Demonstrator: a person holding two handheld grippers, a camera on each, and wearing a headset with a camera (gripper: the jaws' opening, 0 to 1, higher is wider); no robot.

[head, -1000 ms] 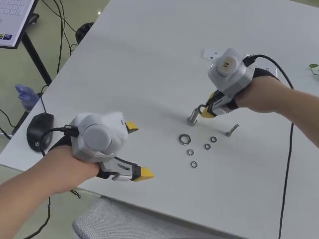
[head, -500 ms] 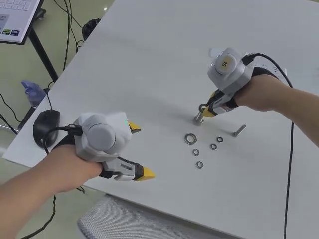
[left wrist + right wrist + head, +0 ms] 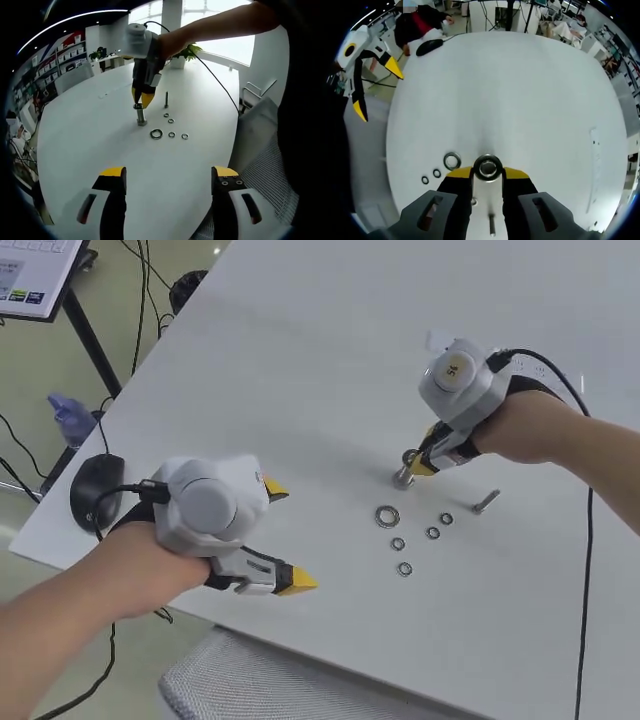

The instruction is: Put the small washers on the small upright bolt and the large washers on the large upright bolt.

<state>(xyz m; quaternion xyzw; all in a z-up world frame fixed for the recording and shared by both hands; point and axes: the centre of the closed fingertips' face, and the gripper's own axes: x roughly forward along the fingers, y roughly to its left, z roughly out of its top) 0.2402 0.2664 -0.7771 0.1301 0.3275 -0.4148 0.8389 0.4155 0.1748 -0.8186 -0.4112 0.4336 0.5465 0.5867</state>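
Note:
My right gripper (image 3: 418, 462) is shut on a large washer (image 3: 487, 167) and holds it just above the large upright bolt (image 3: 403, 478), close to its top. A second large washer (image 3: 387, 516) lies flat on the white table (image 3: 300, 370). Several small washers (image 3: 398, 543) are scattered to its right. The small bolt (image 3: 486, 502) lies on its side further right. My left gripper (image 3: 288, 537) hovers open near the table's front edge, well left of the washers, with nothing between its jaws. From the left gripper view (image 3: 168, 172) the bolt (image 3: 141, 120) stands under the right gripper (image 3: 141, 97).
A black mouse (image 3: 95, 502) rests at the table's left corner. A grey chair back (image 3: 250, 690) sits below the front edge. Off the table to the left are a blue bottle (image 3: 72, 418) and cables on the floor.
The head camera has shifted a little. My right gripper has brought the large washer closer over the top of the upright bolt. The left gripper has stayed open in about the same place.

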